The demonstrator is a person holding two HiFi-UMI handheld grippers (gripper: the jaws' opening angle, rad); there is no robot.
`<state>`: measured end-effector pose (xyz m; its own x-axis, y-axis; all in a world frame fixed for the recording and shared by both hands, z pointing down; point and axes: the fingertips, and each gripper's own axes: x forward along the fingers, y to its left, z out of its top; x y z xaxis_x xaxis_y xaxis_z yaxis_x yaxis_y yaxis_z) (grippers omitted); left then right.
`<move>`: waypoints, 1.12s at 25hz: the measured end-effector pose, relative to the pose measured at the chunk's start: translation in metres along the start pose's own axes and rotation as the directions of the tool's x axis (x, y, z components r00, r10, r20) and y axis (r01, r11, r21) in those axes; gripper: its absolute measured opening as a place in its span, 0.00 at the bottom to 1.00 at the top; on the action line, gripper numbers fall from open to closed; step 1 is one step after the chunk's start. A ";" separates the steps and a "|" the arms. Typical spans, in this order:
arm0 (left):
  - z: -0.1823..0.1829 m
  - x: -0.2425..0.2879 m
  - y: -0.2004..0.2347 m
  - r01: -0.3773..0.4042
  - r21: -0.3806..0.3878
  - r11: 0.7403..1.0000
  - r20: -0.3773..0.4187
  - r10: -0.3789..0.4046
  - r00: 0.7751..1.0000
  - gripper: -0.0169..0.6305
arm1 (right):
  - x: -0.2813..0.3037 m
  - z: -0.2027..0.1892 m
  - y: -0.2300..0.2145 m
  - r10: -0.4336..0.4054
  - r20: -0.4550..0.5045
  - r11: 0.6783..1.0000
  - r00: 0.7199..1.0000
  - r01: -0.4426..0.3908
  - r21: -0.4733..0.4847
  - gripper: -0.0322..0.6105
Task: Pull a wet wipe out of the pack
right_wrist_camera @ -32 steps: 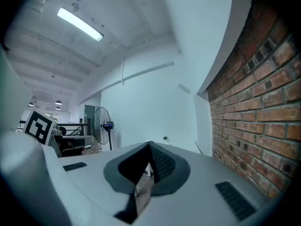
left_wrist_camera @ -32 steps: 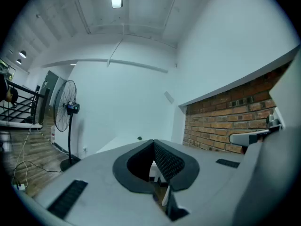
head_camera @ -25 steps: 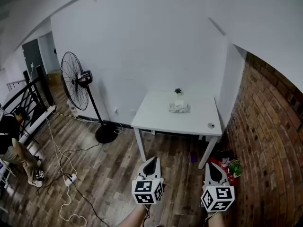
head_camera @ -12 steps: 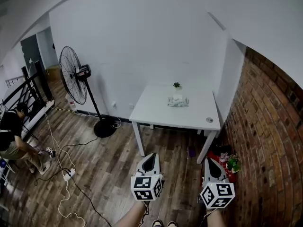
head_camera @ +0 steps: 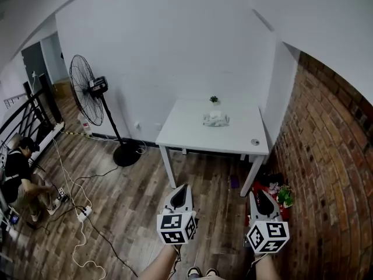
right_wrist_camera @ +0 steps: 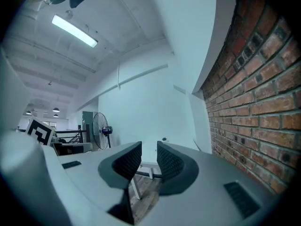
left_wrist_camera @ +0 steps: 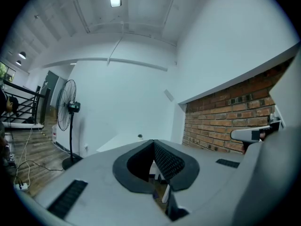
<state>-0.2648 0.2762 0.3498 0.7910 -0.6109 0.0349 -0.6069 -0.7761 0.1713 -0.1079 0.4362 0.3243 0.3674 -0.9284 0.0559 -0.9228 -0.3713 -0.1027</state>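
The wet wipe pack (head_camera: 215, 119) lies as a pale bundle on the far half of a white table (head_camera: 192, 134), several steps ahead of me. Both grippers hang low over the wooden floor, well short of the table. The jaws of my left gripper (head_camera: 182, 192) meet at their tips and hold nothing; in the left gripper view (left_wrist_camera: 153, 142) they also touch. On my right gripper (head_camera: 260, 196) the jaws stand a narrow gap apart, empty, and the right gripper view (right_wrist_camera: 149, 157) shows a table leg through that gap.
A small potted plant (head_camera: 214, 100) stands behind the pack, and a small round object (head_camera: 254, 142) sits near the table's right edge. A pedestal fan (head_camera: 87, 92) stands left of the table, with cables and a power strip (head_camera: 84, 213) on the floor. A person (head_camera: 17, 171) crouches far left. A brick wall (head_camera: 326, 174) runs along the right, with red items (head_camera: 274, 192) at its foot.
The view has shifted, so the table sits a little higher and further left in the frame. Both grippers appear lower in the picture. The person at the left has moved.
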 end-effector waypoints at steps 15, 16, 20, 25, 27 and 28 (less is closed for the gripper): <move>0.000 0.003 0.026 -0.014 0.036 0.999 -0.013 0.014 1.000 0.03 | 0.005 -0.004 -0.008 -0.098 0.003 0.995 0.995 0.098 -0.011 0.28; 0.001 0.004 0.028 -0.008 0.039 0.999 -0.013 0.009 1.000 0.03 | 0.007 -0.005 -0.008 -0.107 0.004 0.994 0.994 0.107 -0.011 0.28; 0.001 0.009 0.039 0.003 0.047 0.999 -0.016 -0.003 1.000 0.03 | 0.017 -0.008 -0.004 -0.124 0.004 0.992 0.992 0.124 -0.001 0.27; -0.001 0.017 0.054 0.006 0.004 1.000 -0.035 -0.006 0.999 0.03 | 0.030 -0.016 0.001 -0.127 -0.017 0.992 0.992 0.127 0.010 0.27; -0.002 0.020 0.060 -0.003 0.013 1.000 -0.042 0.004 0.999 0.03 | 0.037 -0.022 0.002 -0.124 -0.033 0.992 0.992 0.124 0.017 0.27; -0.004 0.022 0.063 -0.008 0.012 1.000 -0.044 0.009 0.999 0.03 | 0.041 -0.024 0.002 -0.121 -0.039 0.992 0.992 0.122 0.020 0.27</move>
<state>-0.2856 0.2149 0.3649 0.7883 -0.6101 0.0798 -0.6143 -0.7730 0.1587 -0.0973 0.3981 0.3506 0.4717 -0.8752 0.1070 -0.8685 -0.4822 -0.1153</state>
